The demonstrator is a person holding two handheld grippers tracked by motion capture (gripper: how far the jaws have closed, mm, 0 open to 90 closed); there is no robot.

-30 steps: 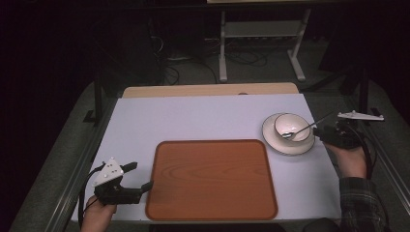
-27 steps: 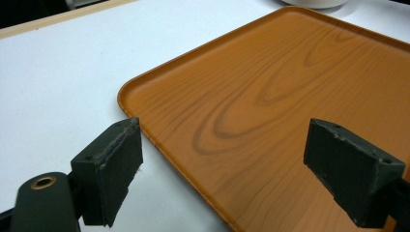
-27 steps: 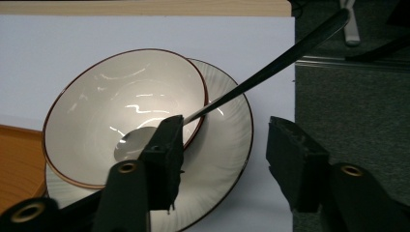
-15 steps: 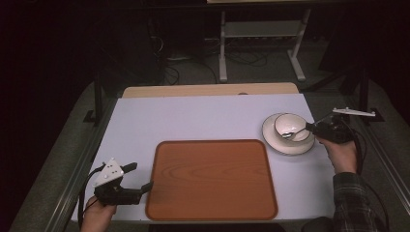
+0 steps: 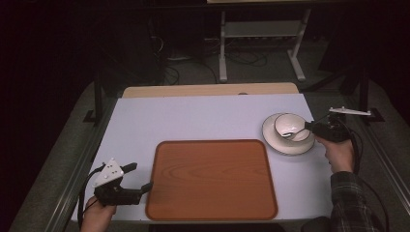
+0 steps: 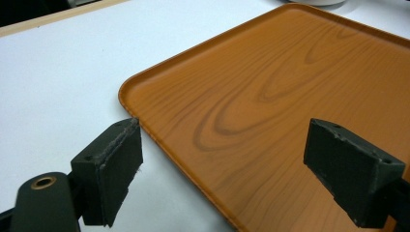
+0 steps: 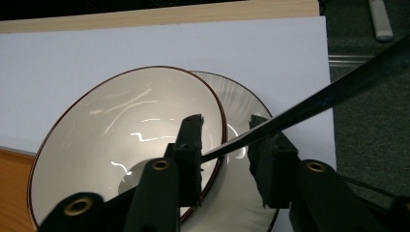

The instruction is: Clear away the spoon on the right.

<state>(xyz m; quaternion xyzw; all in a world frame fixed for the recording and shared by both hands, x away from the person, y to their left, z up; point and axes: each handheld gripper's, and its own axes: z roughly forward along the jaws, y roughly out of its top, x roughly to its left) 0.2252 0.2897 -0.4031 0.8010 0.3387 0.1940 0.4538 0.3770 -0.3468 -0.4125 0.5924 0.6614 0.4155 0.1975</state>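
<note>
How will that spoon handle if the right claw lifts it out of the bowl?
Probably stiff: the spoon looks like thin glossy metal. Likely slippery, so the narrow handle between the right claw pads could pivot or slide. Its head rests in the bowl on the saucer; a dragged lift may tip or rattle the bowl, which looks ceramic and fragile.

Dark room, grey floor (image 5: 43, 159), perhaps a metal stand (image 5: 261, 34) behind the table (image 5: 203, 116)

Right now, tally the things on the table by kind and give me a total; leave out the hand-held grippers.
Tray: 1
Plate: 1
Bowl: 1
Spoon: 1
Total: 4
</note>
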